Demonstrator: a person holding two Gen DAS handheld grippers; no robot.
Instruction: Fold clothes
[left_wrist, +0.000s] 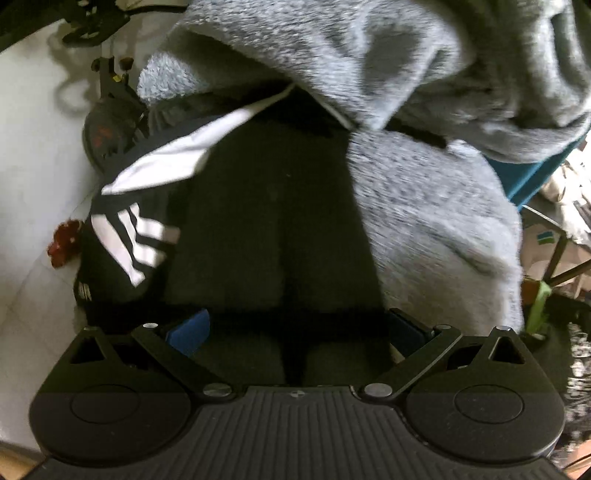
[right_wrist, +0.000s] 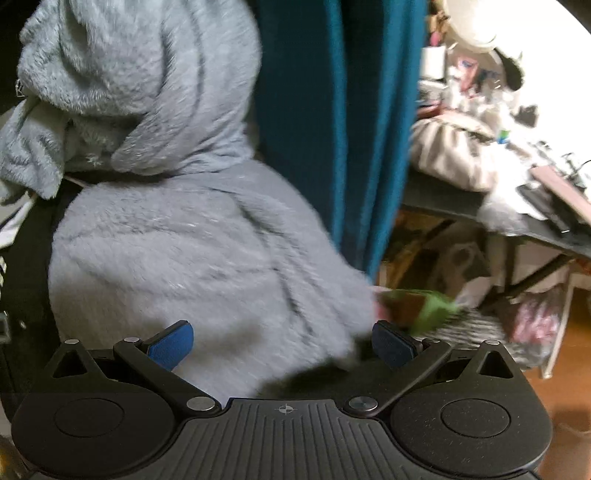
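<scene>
1. A cluttered room is showing behind the work: a teal curtain (right_wrist: 332, 110) is hanging at the back, a table (right_wrist: 461, 203) piled with odds and ends is standing to the right, and pale floor (left_wrist: 29, 184) is lying off to the left.
2. The grey fleece garment (right_wrist: 184, 240) is filling most of both views, bunched and draped in loose rolls over a dark garment (left_wrist: 266, 221) with white stripes (left_wrist: 129, 240). Neither is lying flat or squared, so I judge the folding is barely starting: no finished fold is showing, and spreading and folding are all still waiting.
3. The left gripper (left_wrist: 295, 330) is standing wide apart over the dark cloth, gripping nothing that I can see.
4. The right gripper (right_wrist: 282, 345) is also standing apart, with grey fleece lying between its pads but not pinched.
5. Much is staying hard to read. Motion blur is softening the fleece edges, so sleeves, hem or collar are not telling apart. What is supporting the clothes is hidden beneath them. A green object (right_wrist: 424, 306) near the right gripper is too smeared to name.
</scene>
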